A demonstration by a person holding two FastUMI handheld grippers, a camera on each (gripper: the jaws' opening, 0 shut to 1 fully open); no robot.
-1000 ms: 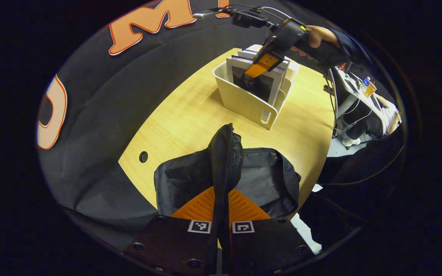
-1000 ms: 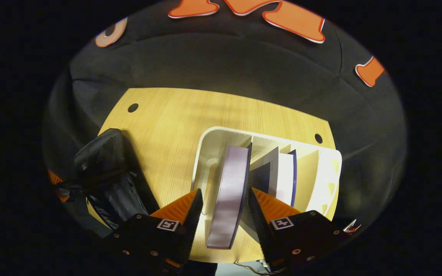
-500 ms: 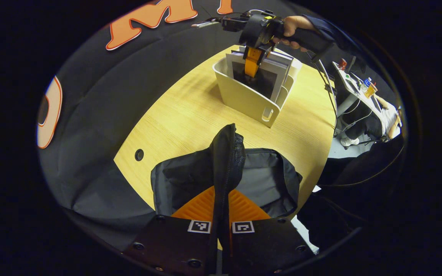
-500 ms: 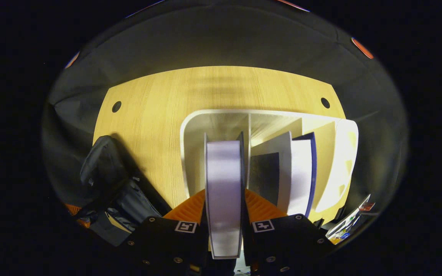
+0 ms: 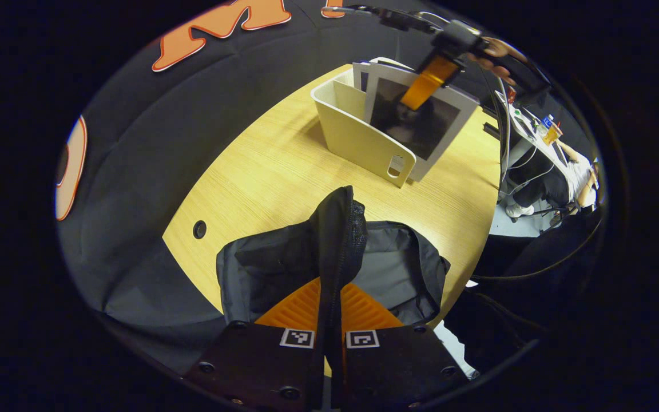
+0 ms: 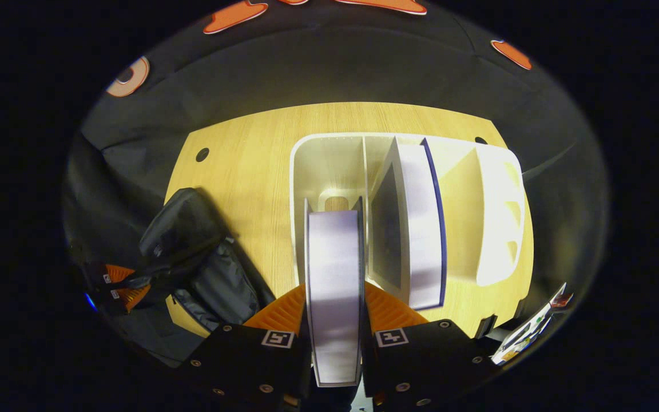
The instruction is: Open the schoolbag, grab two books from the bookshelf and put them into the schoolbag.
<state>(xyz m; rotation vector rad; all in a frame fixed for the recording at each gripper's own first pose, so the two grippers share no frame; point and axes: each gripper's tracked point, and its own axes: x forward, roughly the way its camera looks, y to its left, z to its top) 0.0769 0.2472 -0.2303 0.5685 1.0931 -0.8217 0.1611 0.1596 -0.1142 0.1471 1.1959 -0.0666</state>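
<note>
Schoolbag (image 6: 192, 257) is lying left of the bookshelf (image 6: 495, 229) while your right gripper (image 6: 334, 320) is clamping the upright book (image 6: 334, 274).

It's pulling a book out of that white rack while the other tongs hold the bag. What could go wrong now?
The book is pinched only near its top edge by the right tongs, so it might swing or slip. Its lower corner could catch the bookshelf wall. The left tongs grip just a fold of the schoolbag, so the mouth could sag shut.
</note>
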